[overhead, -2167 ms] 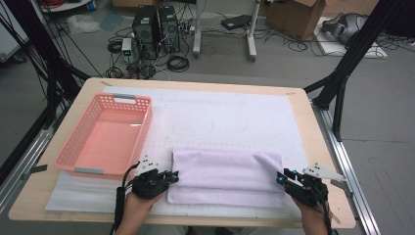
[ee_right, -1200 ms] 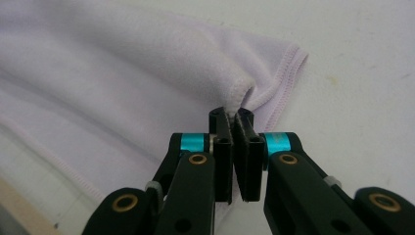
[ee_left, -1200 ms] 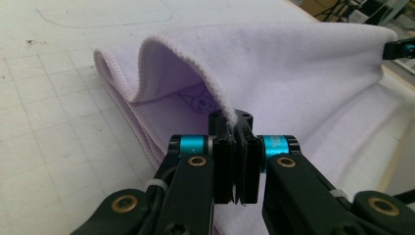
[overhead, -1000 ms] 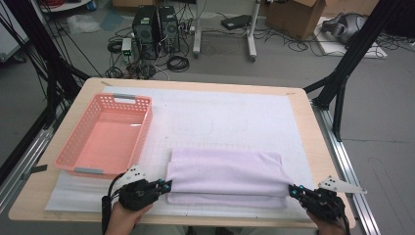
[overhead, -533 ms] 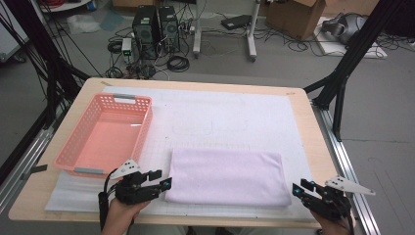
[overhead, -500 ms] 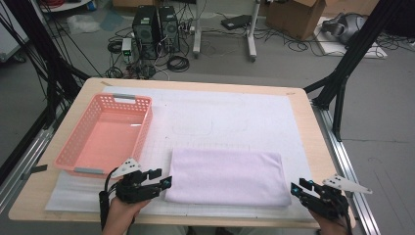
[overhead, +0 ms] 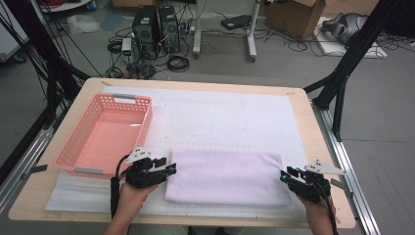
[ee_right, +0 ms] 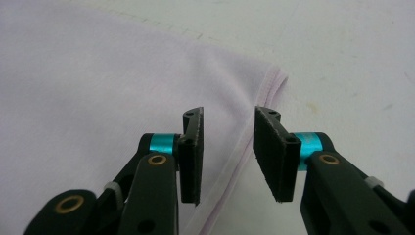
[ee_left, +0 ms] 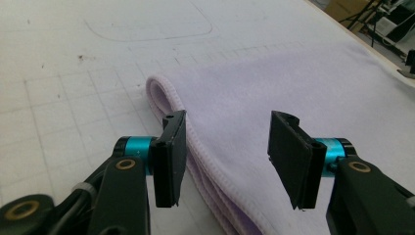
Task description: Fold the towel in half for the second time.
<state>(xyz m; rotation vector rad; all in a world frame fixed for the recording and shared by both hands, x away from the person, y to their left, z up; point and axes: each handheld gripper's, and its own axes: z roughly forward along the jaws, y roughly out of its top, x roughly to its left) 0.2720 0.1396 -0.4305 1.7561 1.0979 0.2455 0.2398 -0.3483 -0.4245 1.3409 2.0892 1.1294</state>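
A folded lilac towel [overhead: 227,176] lies flat on the white mat near the table's front edge. My left gripper [overhead: 169,170] is at the towel's left end, open, its jaws standing either side of the layered edge [ee_left: 195,147] without pinching it. My right gripper [overhead: 285,177] sits at the towel's right end, also open. In the right gripper view its jaws straddle the towel's hem [ee_right: 230,166] near a corner. The left gripper [ee_left: 225,147] and the right gripper [ee_right: 226,152] both hold nothing.
A pink plastic basket [overhead: 78,156] stands empty on the left part of the table. The white gridded mat [overhead: 225,117] covers most of the wooden tabletop [overhead: 323,142]. Behind the table are computer towers, cables and boxes on the floor.
Both grippers drew back toward the front edge and outward off the towel ends. The towel, rumpled with an extra layer showing before, now lies smooth and folded.
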